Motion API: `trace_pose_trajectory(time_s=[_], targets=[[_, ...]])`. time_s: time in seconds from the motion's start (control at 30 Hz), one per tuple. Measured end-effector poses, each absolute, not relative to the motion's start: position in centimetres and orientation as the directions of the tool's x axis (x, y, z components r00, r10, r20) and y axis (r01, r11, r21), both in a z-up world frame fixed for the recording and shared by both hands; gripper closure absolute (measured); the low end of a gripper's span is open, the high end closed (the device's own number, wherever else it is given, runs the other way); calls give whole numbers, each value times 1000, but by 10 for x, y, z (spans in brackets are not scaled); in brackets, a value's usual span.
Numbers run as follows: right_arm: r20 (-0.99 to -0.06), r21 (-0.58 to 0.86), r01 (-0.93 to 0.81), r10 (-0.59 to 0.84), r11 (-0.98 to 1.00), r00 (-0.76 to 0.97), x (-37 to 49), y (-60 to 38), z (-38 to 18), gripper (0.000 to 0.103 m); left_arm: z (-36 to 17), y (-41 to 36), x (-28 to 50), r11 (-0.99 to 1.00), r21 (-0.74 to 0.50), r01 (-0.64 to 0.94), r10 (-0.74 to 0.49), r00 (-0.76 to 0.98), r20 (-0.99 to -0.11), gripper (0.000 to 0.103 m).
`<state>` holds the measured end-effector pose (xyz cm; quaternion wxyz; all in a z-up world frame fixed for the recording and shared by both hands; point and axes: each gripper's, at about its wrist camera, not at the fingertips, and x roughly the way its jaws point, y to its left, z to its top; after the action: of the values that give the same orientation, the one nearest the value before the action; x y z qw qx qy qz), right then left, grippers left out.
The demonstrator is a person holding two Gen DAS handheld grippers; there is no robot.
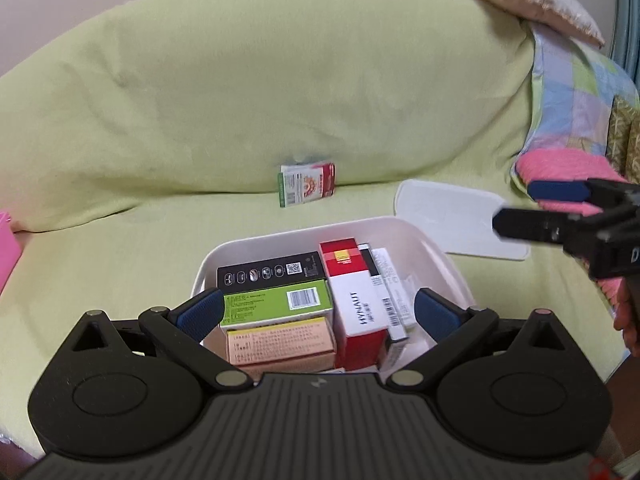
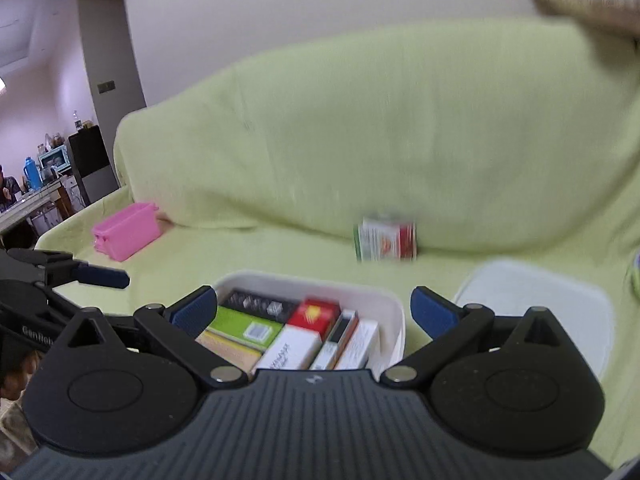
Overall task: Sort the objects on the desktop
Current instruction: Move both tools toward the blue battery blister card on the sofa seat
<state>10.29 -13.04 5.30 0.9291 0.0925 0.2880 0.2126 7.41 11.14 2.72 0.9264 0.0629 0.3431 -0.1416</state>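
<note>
Both claws spread wide and empty, left claw (image 1: 318,312) and right claw (image 2: 314,312) over the white bin (image 1: 436,248) packed with boxes; one small red-and-white box (image 1: 307,184) apart against the green sofa (image 1: 280,80) backrest, white lid (image 1: 456,220) just beside the bin

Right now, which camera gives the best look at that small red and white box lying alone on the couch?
The left wrist view: the small red and white box is sharp, lying against the backrest beyond the white bin. The right wrist view shows the same box, motion-blurred.
</note>
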Motion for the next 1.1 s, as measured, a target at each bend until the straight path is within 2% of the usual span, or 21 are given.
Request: trace_pose_trajectory(time_s=[0.13,0.4,0.47,0.53,0.6,0.67,0.73,0.8,0.9,1.0,1.1], targets=[[-553,394,-283,471,875,687,144,-150,34,1,12,116,112,945,23,327,-221,686,-693,1],[-659,390,-246,455,888,599,238,-175,2,1,-6,120,212,919,-5,394,-277,637,-719,1],[-679,365,-250,440,897,588,263,-172,-8,10,-10,105,234,904,32,426,-275,637,-720,1],[-700,336,-251,419,908,578,290,-167,-19,50,-17,90,259,890,64,451,-269,634,-725,4],[-716,329,-238,406,914,568,319,-164,-28,66,-24,84,288,883,76,462,-266,628,-732,4],[-715,333,-238,409,912,567,346,-162,-37,65,-34,78,318,884,73,461,-262,619,-741,13],[-713,328,-248,412,911,568,373,-156,-44,65,-45,75,347,890,64,451,-256,611,-749,26],[-705,317,-265,414,910,576,399,-148,-48,65,-55,76,371,901,66,429,-240,620,-747,27],[-696,303,-277,411,912,589,434,-138,-55,66,-71,76,406,916,68,395,-217,632,-744,35],[-694,305,-269,406,914,594,461,-129,-66,72,-86,77,441,930,70,360,-194,643,-741,36],[-703,327,-237,403,915,587,480,-124,-81,73,-104,77,467,946,73,317,-160,647,-745,36]])
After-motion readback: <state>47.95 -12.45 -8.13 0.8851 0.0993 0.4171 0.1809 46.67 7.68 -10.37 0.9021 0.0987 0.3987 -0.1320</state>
